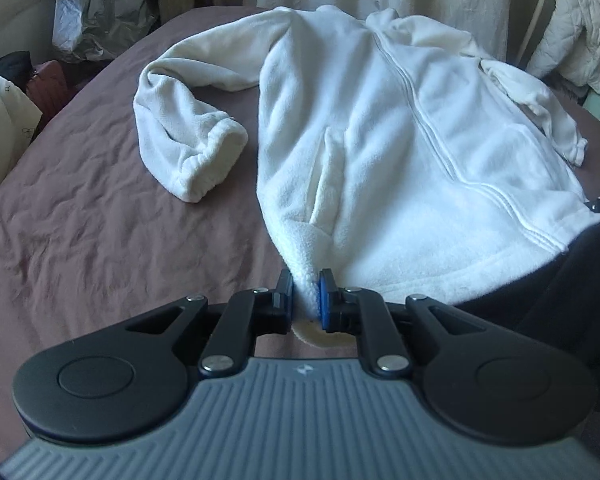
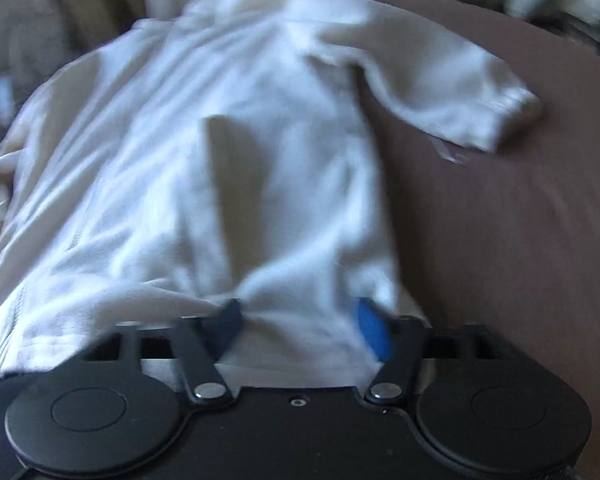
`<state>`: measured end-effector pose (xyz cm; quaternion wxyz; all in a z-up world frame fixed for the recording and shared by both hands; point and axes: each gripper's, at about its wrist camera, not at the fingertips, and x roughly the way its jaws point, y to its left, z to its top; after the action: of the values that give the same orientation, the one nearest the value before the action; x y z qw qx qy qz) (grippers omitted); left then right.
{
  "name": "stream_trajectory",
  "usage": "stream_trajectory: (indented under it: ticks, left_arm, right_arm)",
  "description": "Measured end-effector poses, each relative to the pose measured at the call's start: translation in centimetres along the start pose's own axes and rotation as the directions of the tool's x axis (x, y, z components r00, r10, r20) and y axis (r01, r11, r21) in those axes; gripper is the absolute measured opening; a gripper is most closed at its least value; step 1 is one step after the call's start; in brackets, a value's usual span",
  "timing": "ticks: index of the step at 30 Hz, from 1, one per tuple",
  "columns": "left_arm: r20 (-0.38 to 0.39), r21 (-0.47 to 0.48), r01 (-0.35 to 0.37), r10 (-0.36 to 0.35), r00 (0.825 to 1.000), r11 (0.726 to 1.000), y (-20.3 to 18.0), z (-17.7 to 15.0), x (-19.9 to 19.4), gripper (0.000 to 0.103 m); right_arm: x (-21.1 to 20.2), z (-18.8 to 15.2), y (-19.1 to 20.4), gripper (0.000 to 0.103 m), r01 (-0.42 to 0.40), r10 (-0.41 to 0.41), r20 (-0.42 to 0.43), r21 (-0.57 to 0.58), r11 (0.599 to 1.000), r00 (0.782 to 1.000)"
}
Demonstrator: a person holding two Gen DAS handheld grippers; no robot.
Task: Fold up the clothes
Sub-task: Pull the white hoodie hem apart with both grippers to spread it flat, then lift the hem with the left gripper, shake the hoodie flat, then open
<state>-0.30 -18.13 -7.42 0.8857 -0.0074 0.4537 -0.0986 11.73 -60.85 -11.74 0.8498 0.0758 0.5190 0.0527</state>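
Observation:
A white fleece zip jacket (image 1: 400, 140) lies spread on a brown bedsheet (image 1: 100, 208), hem toward me, collar at the far side. Its left sleeve (image 1: 180, 132) is bent back on the sheet; the other sleeve (image 1: 540, 108) lies at the right. My left gripper (image 1: 306, 296) is shut on the jacket's near left hem corner. In the blurred right wrist view the jacket (image 2: 220, 160) fills the middle, one sleeve (image 2: 440, 92) out to the right. My right gripper (image 2: 300, 324) has its fingers spread wide, with the hem fabric lying between them.
Curtains and piled bags (image 1: 100, 8) stand behind the bed at the far left. A quilted pale garment (image 1: 580, 32) sits at the far right. Dark clothing (image 1: 560, 280) is near my right side. Brown sheet (image 2: 520, 240) shows right of the jacket.

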Motion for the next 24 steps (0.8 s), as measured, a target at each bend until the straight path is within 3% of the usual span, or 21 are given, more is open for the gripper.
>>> stream_trajectory:
  ticks: [4,8,11,13,14,15,18,20,21,24]
  left_arm:
    - [0.014,-0.015,0.007,-0.007,1.000,1.000,0.2,-0.1,-0.1,0.012]
    - [0.021,0.011,-0.015,0.015,1.000,1.000,-0.5,0.1,0.2,0.012]
    - [0.003,0.018,-0.024,0.024,1.000,1.000,-0.7,-0.1,0.7,0.012]
    - [-0.006,0.017,-0.030,0.030,1.000,0.999,-0.7,-0.2,1.0,0.014]
    - [-0.008,0.018,-0.035,0.035,0.999,0.999,-0.6,-0.2,1.1,0.014]
    - [-0.007,0.015,-0.036,0.036,0.999,0.999,-0.6,-0.3,1.2,0.014]
    - [-0.015,0.014,-0.036,0.036,0.999,0.999,-0.4,-0.6,1.6,0.016]
    - [-0.032,0.013,-0.039,0.039,0.999,0.999,-0.4,-1.0,2.3,0.025]
    - [-0.049,0.005,-0.037,0.038,0.998,0.999,-0.3,-1.4,2.9,0.028]
    - [-0.116,-0.026,-0.053,0.049,0.992,0.998,0.1,-2.4,4.9,0.050]
  right_arm:
    - [-2.3,0.1,1.6,0.001,-0.010,0.028,0.159,-0.116,0.993,0.987]
    - [-3.6,0.5,1.3,0.001,-0.049,0.063,0.168,-0.085,0.995,0.984]
    - [-4.6,0.7,1.0,0.009,-0.079,0.088,0.176,-0.061,0.995,0.980]
    - [-5.0,0.8,0.6,0.030,-0.091,0.096,0.179,-0.037,0.995,0.979]
    - [-4.6,0.6,0.0,0.054,-0.077,0.077,0.173,-0.004,0.997,0.982]
    - [-4.3,0.3,-0.6,0.064,-0.061,0.056,0.169,0.026,0.998,0.984]
    - [-3.5,-0.5,-2.8,0.064,-0.001,-0.010,0.152,0.071,0.998,0.988]
    - [-2.7,-0.9,-4.5,0.064,0.026,-0.041,0.130,0.112,0.993,0.991]
    - [-2.3,-1.2,-5.6,0.064,0.013,-0.030,0.113,0.148,0.989,0.993]
    - [-0.8,-2.1,-8.3,0.067,-0.091,0.073,0.077,0.269,0.959,0.994]
